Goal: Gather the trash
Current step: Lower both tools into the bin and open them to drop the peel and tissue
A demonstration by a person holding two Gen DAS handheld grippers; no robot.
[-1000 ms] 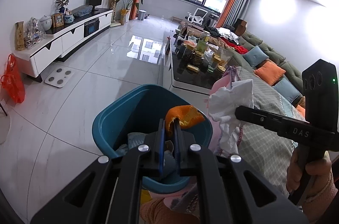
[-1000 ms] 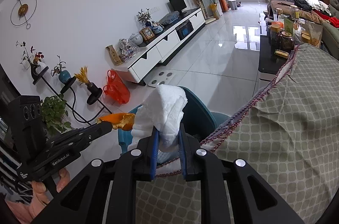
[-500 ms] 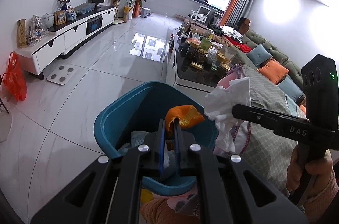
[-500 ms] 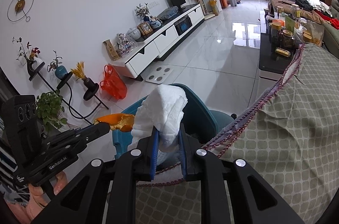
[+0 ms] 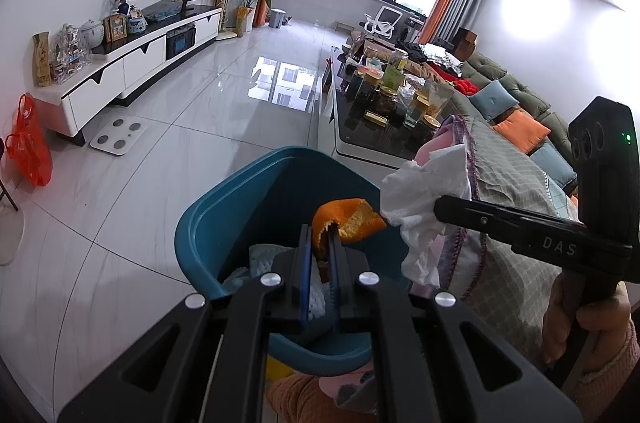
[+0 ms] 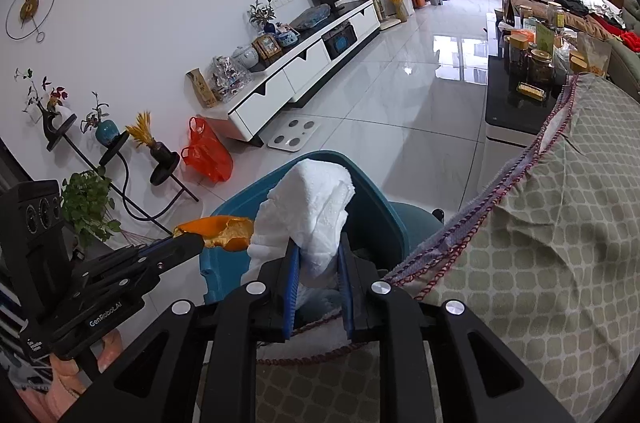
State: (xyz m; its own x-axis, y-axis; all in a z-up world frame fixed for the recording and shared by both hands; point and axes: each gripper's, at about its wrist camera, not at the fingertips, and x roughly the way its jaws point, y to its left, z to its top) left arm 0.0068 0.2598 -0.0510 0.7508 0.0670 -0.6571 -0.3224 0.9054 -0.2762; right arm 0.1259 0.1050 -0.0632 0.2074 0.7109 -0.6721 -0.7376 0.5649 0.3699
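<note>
Glossy tiles surround the teal bin (image 5: 224,223); left tongs (image 5: 320,247) clamp orange peel (image 5: 346,221), right tongs (image 6: 316,263) clamp tissue (image 6: 312,207); releasing off-centre risks dropping either outside the rim.

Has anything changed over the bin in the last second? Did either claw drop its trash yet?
Nothing let go. The right claw has edged its white tissue slightly closer over the blue bin, now nearly touching the orange peel. The left claw stays clamped on the peel above the bin, and the checked cover is unchanged.
</note>
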